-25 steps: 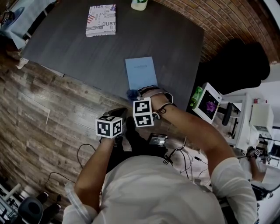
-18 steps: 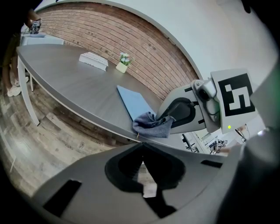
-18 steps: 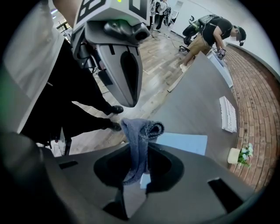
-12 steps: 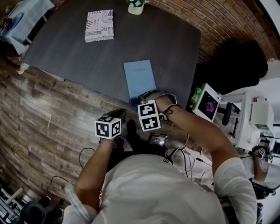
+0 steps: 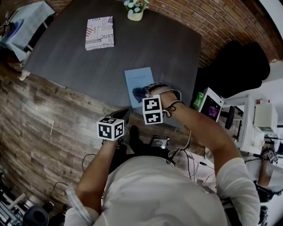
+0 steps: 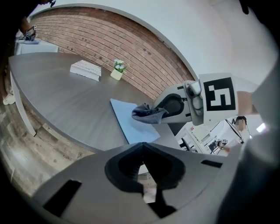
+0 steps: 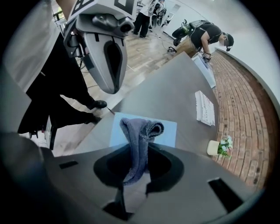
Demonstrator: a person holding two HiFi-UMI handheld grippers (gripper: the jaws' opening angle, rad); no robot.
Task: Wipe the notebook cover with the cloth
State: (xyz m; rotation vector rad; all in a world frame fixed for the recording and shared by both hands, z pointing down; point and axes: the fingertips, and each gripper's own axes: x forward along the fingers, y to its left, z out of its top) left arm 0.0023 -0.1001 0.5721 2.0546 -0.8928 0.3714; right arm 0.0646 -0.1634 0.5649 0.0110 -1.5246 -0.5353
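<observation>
Nearest, the left gripper [image 6: 142,148] is held low, just short of the table's near edge, over the wood floor [image 5: 44,123]. Its jaws are pressed together and nothing is between them.

Just right of it and a little farther, the right gripper [image 7: 136,148] reaches over the table's near edge. It is clenched on the cloth [image 7: 139,131]. The dark blue-grey cloth runs up between the jaws and ends past their tips in a folded bunch.

That bunch sits over the near part of the notebook [image 5: 138,78], towards its right side. None of the views settles whether the cloth touches the cover or hangs just above it.

The notebook is light blue and lies flat and closed on the table [image 5: 79,66]. It is at the near edge, right of the middle, with its long side running away from the person.

The table top is dark grey, and the area around the notebook is bare.

Well apart, at the far left, a book [image 5: 99,32] with a printed cover lies flat. Farther still and to its right, a small white pot of flowers [image 5: 135,13] stands at the far edge, against the brick wall [image 6: 109,39].
</observation>
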